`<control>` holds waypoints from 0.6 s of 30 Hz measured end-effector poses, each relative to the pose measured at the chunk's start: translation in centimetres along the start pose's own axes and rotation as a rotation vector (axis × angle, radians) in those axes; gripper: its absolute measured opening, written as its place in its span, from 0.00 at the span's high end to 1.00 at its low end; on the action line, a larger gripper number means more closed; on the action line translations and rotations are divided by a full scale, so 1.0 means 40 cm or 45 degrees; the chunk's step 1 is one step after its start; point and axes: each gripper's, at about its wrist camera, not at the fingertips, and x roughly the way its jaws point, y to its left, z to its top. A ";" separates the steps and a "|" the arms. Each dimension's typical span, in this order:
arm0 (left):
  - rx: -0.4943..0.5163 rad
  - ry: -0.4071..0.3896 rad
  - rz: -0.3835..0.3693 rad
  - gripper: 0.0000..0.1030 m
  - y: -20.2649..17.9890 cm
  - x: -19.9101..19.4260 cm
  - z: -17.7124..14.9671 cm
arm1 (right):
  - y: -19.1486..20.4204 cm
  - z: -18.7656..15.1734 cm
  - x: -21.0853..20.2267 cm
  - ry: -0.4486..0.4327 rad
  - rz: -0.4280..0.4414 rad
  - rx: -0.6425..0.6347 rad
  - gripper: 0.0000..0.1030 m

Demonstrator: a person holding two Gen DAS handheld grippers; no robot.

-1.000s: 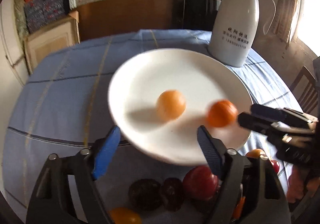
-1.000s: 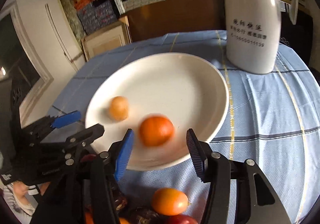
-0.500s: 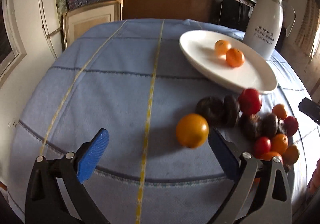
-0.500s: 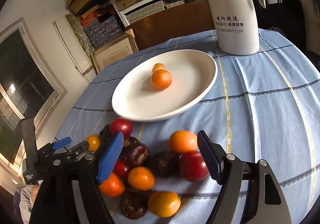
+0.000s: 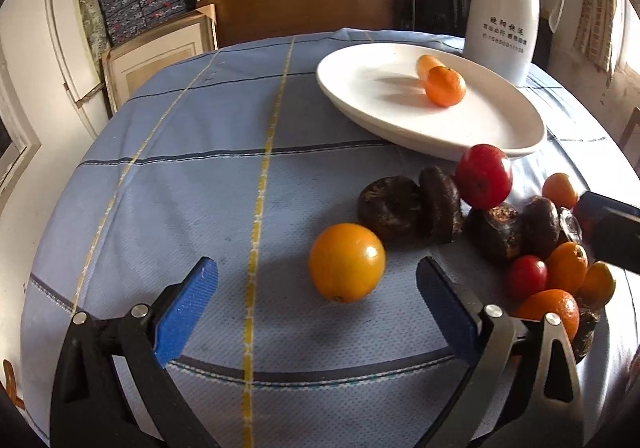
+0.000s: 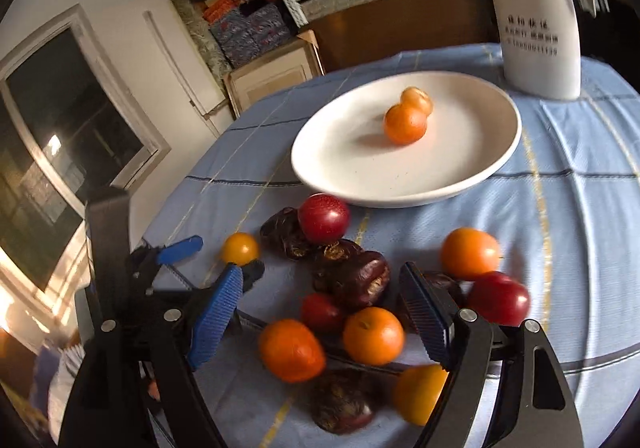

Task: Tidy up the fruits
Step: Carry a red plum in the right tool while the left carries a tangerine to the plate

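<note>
Left wrist view: left hand-held gripper (image 5: pixel 316 284) spread wide, blue pads (image 5: pixel 186 308) clear of everything, jaws having just been opening. Between them, untouched, a yellow-orange fruit (image 5: pixel 346 262) resting on the blue checked cloth of the counter (image 5: pixel 180 176). Just beyond it, a pair of dark wrinkled fruits (image 5: pixel 408 204), then a red fruit (image 5: pixel 484 176) close against the rim of the white plate (image 5: pixel 500 124). On the plate, an orange mandarin (image 5: pixel 445 86) touching a paler fruit (image 5: pixel 425 63) behind it. White jug (image 5: pixel 504 8) upright behind the plate. At the right edge, a tip of the other tool (image 5: pixel 612 228) above a cluster of small fruits (image 5: pixel 560 272).

Right wrist view: right hand-held gripper (image 6: pixel 320 312) moderately open, nothing pressed by its pads, jaws having just been opening. Under and between them, the heap of fruits (image 6: pixel 352 312): orange, red and dark ones, touching one another, blurred. An orange fruit (image 6: pixel 470 253) and a red one (image 6: pixel 498 298) just right of the right finger. Plate farther back, holding the same two orange fruits. Left tool at lower left, near a small yellow fruit (image 6: pixel 239 248).
</note>
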 end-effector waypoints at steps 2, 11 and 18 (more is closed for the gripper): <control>0.011 -0.004 -0.019 0.05 -0.002 0.000 -0.001 | 0.009 0.018 0.025 0.027 0.015 0.025 0.28; 0.034 0.052 -0.167 0.48 -0.015 0.024 -0.002 | 0.019 0.078 0.119 0.099 -0.007 0.107 0.50; 0.018 0.039 -0.204 0.64 -0.005 0.021 -0.001 | -0.003 0.066 0.144 0.110 0.015 0.117 0.66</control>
